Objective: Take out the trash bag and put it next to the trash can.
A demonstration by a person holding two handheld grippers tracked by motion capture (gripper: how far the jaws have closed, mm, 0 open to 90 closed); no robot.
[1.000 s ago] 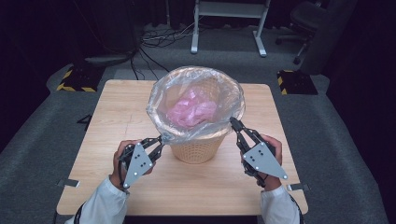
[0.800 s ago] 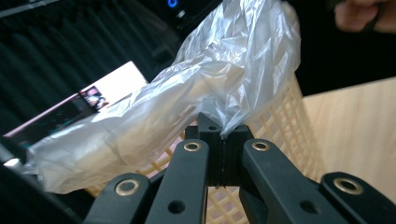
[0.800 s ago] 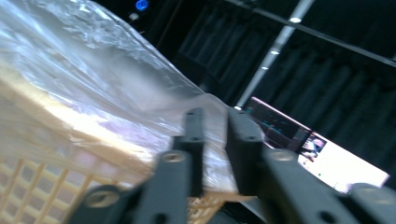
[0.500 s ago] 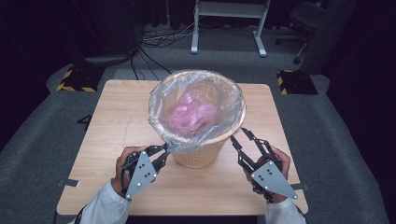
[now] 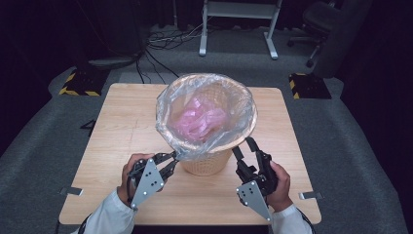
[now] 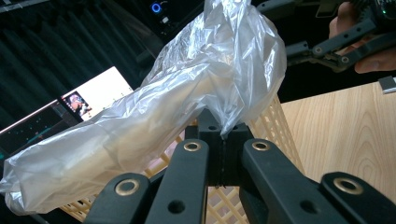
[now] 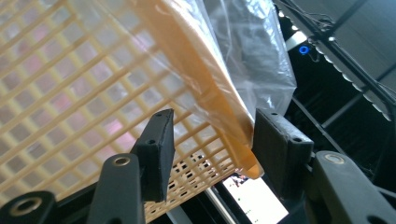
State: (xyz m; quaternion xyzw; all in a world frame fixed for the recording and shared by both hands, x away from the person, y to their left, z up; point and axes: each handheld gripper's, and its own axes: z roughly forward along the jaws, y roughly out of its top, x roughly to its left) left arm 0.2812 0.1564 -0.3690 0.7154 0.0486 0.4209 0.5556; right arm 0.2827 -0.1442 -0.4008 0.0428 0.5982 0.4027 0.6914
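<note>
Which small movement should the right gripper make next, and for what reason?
Probably shut the right gripper on the clear plastic bag's edge at the beige lattice basket's rim: its jaws stand open around that rim, while the left gripper already pinches the bag.

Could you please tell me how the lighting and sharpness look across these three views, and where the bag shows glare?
High view: table evenly lit, surroundings dark, soft overall; faint sheen on the plastic bag at the basket rim. Left gripper view: bag brightly lit with white highlights, left hand-held gripper sharp. Right gripper view: basket lattice close and slightly soft, background dark.
</note>
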